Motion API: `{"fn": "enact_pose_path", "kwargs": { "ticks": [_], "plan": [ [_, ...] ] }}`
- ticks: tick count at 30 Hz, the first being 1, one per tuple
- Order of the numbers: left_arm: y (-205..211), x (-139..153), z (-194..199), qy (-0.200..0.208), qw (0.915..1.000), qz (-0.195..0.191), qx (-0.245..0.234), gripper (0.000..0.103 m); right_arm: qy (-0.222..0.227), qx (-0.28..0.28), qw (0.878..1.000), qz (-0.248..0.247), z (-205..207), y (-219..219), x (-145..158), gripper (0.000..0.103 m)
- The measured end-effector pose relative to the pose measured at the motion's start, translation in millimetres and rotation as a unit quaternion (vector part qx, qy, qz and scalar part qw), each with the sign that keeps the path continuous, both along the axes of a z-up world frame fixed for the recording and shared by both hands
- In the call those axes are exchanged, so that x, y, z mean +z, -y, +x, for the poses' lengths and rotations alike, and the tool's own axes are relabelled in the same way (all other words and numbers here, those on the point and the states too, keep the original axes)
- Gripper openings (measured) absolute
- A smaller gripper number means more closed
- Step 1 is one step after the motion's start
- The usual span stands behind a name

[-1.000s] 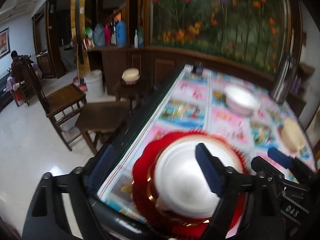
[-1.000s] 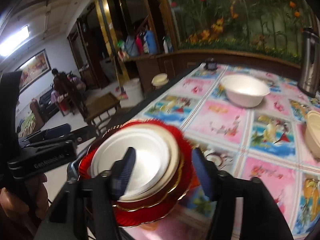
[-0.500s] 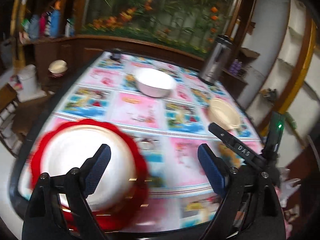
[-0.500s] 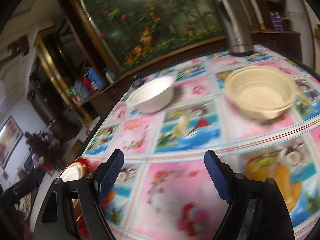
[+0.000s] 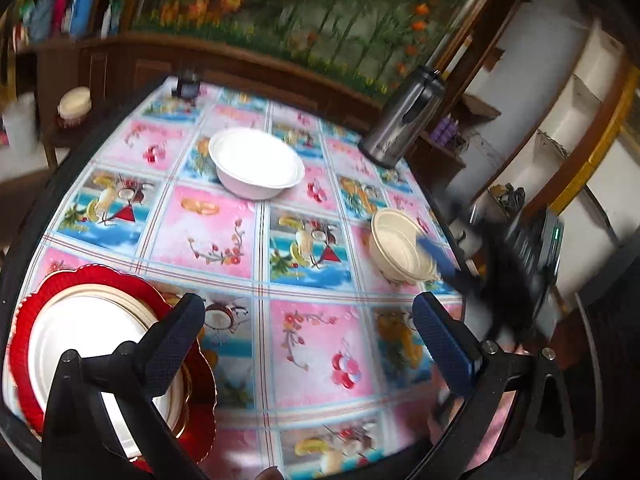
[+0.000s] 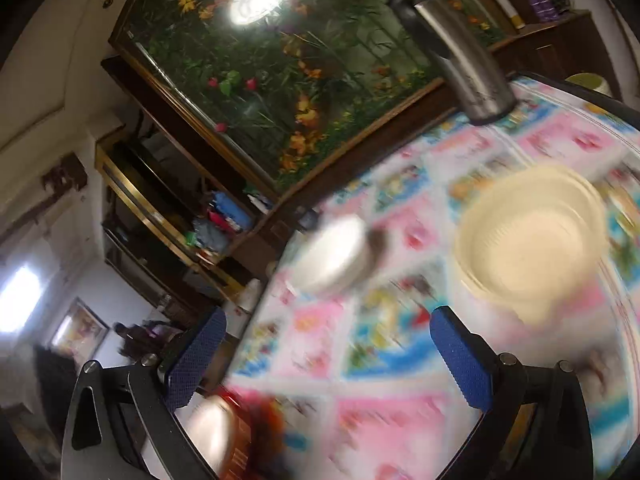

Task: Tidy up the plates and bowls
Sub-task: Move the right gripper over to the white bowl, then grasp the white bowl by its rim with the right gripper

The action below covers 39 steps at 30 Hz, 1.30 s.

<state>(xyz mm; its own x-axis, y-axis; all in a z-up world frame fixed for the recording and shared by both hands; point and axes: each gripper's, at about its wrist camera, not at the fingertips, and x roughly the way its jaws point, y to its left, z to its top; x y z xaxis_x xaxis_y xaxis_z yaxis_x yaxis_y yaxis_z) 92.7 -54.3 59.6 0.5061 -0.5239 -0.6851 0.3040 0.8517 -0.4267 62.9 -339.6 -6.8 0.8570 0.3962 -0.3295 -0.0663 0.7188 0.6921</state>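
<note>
The left wrist view looks down over the tabletop [image 5: 304,344] from its near edge, facing the flower mural. The right wrist view sits lower and tilted (heavily blurred), close to the cream bowl [image 6: 532,236]. Both share that bowl [image 5: 400,250], the white bowl [image 5: 256,164] and the steel flask [image 5: 404,120].

Open tablecloth [image 5: 312,344]: bare stretch at centre, passage unobstructed. Obstacles: stacked plates [image 5: 92,352] at 8 o'clock near the edge; white bowl [image 5: 256,164] at 12 o'clock; cream bowl [image 5: 396,248] at 2 o'clock, near the rim; steel flask [image 5: 404,120] at 1 o'clock, far corner.
</note>
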Motion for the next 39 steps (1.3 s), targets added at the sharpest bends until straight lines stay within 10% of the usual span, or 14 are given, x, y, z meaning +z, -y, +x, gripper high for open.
{"fn": "enact_pose_path", "kwargs": {
  "ticks": [6, 11, 16, 21, 28, 39],
  "plan": [
    [-9.3, 68.8, 45.8, 0.029, 0.9919, 0.076, 0.098, 0.103, 0.036, -0.001, 0.998, 0.06, 73.1, -12.3, 60.5, 0.102],
    [-15.4, 77.9, 96.3, 0.09, 0.9564, 0.127, 0.247, 0.103, 0.029, -0.043, 0.995, 0.086, 120.7, -29.5, 44.8, 0.102],
    [9.4, 3.6, 138.3, -0.001, 0.9681, 0.151, 0.2, 0.103, -0.033, -0.096, 0.994, 0.037, 133.3, -24.7, -25.3, 0.102],
    [27.2, -40.0, 183.7, -0.056, 0.9533, 0.218, 0.201, 0.103, -0.064, -0.062, 0.994, 0.065, 152.6, -17.2, -43.9, 0.102],
    [10.9, -68.8, 223.8, -0.103, 0.9405, 0.212, 0.245, 0.103, -0.089, -0.051, 0.991, 0.08, 167.8, -15.7, -59.7, 0.102],
    [36.2, -77.0, 242.4, -0.12, 0.9472, 0.197, 0.223, 0.103, -0.098, -0.007, 0.984, 0.148, 185.6, -13.9, -75.4, 0.102]
  ]
}}
